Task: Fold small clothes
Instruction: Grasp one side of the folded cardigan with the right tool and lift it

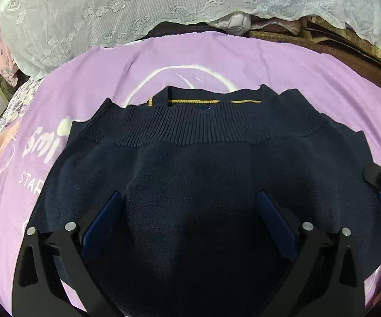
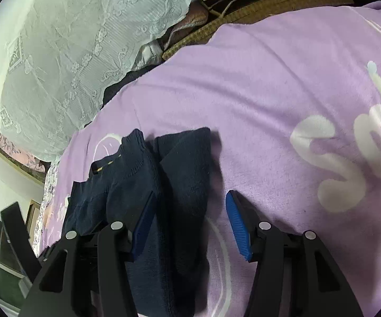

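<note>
Lace cloth (image 1: pixel 84 13) drapes the far left, clear of the work. Beside it the purple blanket (image 1: pixel 216 60) on the bed carries the navy sweater (image 1: pixel 190 163), hem folded toward the collar. Left claw (image 1: pixel 190 200) stands released over it, gripping nothing. Right claw (image 2: pixel 190 200) is also released, straddling the sweater's edge without pinching, likely freeing the finished fold.

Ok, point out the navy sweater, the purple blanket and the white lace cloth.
navy sweater (image 1: pixel 203 185), left wrist view, middle of its body.
purple blanket (image 2: pixel 269 92), right wrist view, bare plush surface.
white lace cloth (image 1: pixel 98 13), left wrist view, embroidered area.
</note>
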`<control>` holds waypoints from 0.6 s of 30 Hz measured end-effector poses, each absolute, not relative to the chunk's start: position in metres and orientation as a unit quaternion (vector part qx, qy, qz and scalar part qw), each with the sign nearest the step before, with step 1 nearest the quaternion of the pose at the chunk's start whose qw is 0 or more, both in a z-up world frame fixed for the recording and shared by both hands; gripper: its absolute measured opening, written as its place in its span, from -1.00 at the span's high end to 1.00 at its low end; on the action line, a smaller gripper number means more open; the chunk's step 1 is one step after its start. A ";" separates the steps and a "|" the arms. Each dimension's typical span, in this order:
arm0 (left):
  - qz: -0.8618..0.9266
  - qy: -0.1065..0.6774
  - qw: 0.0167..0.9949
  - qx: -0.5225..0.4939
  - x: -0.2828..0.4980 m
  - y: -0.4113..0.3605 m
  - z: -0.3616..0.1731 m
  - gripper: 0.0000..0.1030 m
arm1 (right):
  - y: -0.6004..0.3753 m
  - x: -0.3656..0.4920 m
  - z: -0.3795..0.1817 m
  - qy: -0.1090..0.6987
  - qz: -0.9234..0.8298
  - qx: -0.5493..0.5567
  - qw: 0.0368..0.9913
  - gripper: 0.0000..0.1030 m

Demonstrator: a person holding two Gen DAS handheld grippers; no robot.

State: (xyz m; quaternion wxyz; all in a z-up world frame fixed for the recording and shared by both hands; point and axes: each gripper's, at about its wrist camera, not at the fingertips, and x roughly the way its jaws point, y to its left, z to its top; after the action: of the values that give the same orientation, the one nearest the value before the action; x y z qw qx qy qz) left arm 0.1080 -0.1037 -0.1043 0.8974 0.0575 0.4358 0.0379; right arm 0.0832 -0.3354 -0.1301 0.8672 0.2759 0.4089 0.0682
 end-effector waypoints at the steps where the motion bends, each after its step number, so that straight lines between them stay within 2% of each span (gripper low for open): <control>1: 0.034 0.437 0.897 0.053 0.108 -0.102 -0.104 -0.91 | -0.332 0.083 -0.130 0.409 0.072 0.269 0.869 -0.10; 12: 0.030 0.432 0.902 -0.009 0.102 -0.071 -0.089 -0.91 | -0.315 0.079 -0.130 0.409 0.084 0.237 0.877 0.18; 16: 0.076 0.425 0.902 -0.001 0.109 -0.058 -0.090 -0.91 | -0.315 0.075 -0.127 0.396 0.095 0.250 0.878 0.58; 18: 0.086 0.432 0.898 0.007 0.114 -0.056 -0.099 -0.92 | -0.313 0.074 -0.125 0.394 0.095 0.247 0.880 0.61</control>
State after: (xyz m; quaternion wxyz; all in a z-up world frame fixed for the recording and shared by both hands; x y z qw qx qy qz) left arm 0.1142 -0.0558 -0.0991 0.8977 0.0072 0.4319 0.0862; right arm 0.0739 -0.3134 -0.1249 0.8801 0.2472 0.3941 0.0951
